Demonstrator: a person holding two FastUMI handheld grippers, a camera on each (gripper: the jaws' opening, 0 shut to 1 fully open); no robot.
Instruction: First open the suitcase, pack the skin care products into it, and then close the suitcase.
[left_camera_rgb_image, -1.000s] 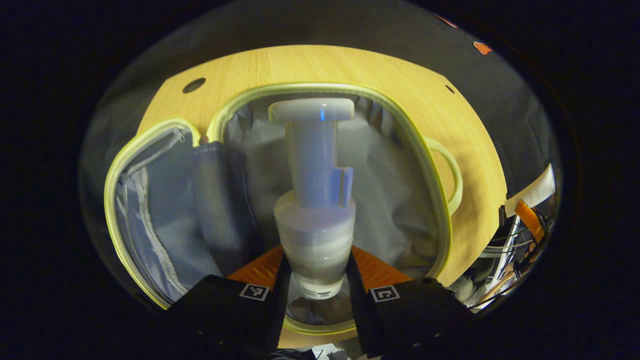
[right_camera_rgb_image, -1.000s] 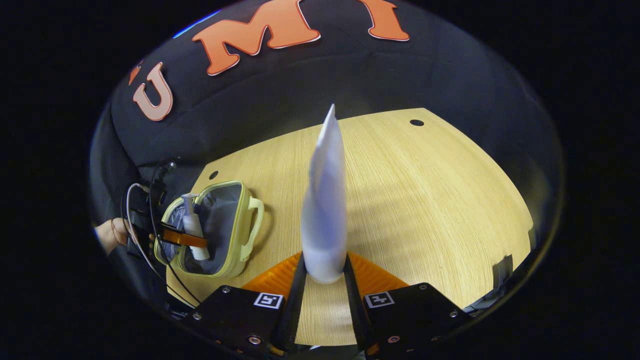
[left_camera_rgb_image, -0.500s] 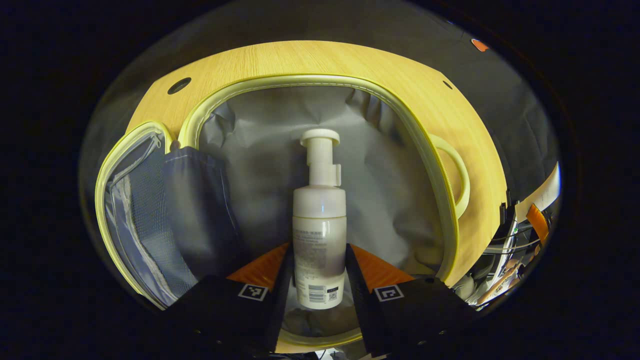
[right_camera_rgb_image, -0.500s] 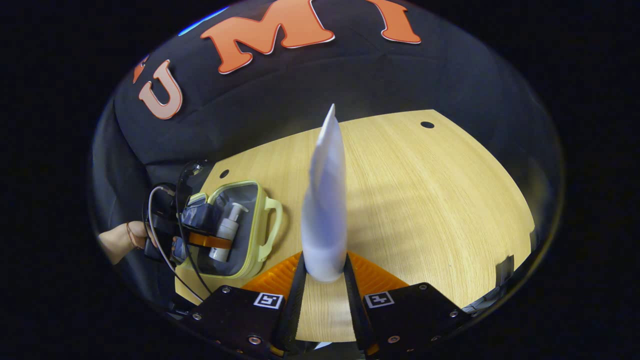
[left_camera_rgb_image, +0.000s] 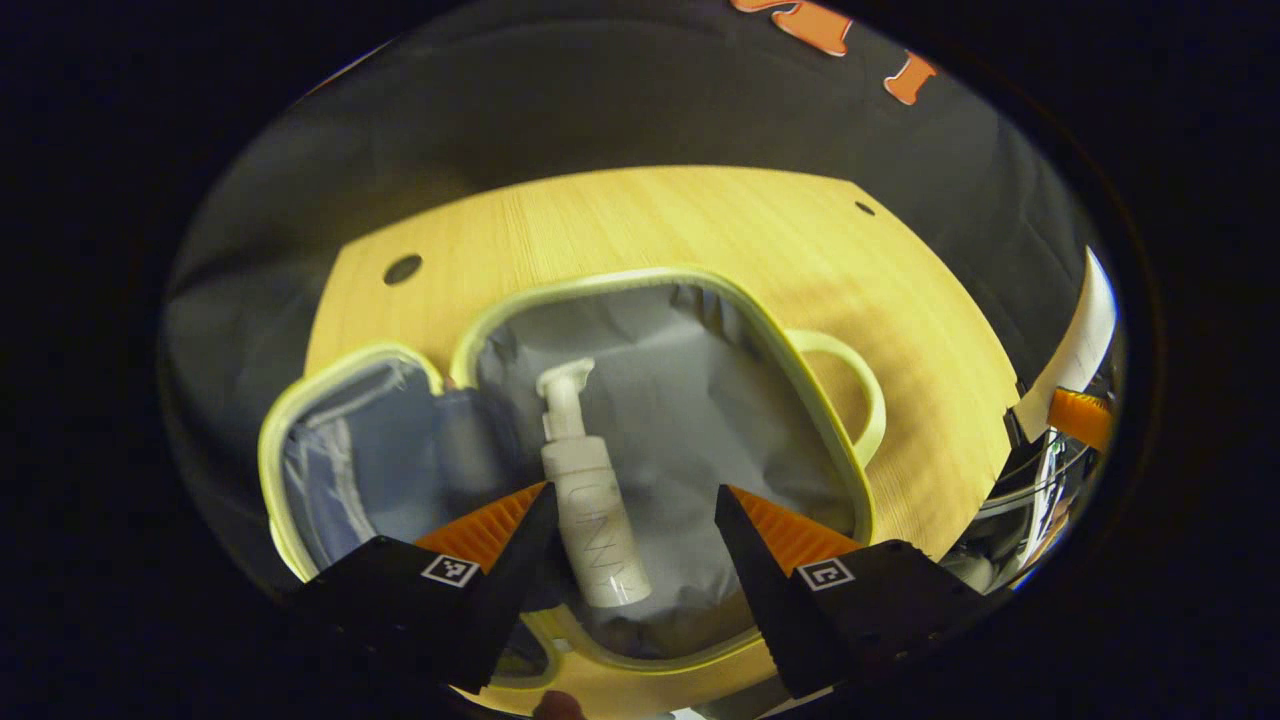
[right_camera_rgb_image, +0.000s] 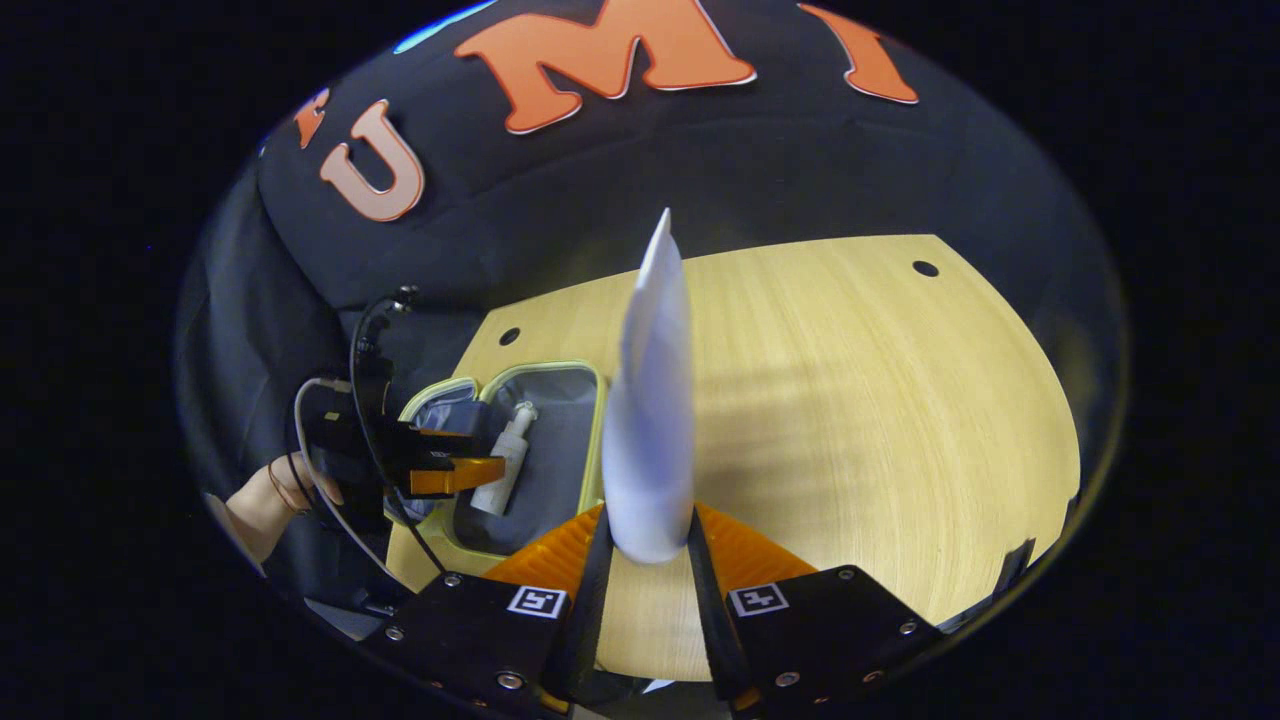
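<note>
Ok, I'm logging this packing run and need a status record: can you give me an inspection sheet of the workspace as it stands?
Surface: light wooden table, bare wood with small round holes.
Job's things: suitcase lies open on the table; pump bottle lies inside on the grey lining; white tube is held above the table, not yet packed.
Clutter: nothing seen.
Grippers: left tongs are open above the pump bottle, not touching it; right tongs are shut on the white tube's lower end.
Cables: black and white cables hang by the left gripper.
Surroundings: black cloth wall behind the table; a hand holds the left gripper.
</note>
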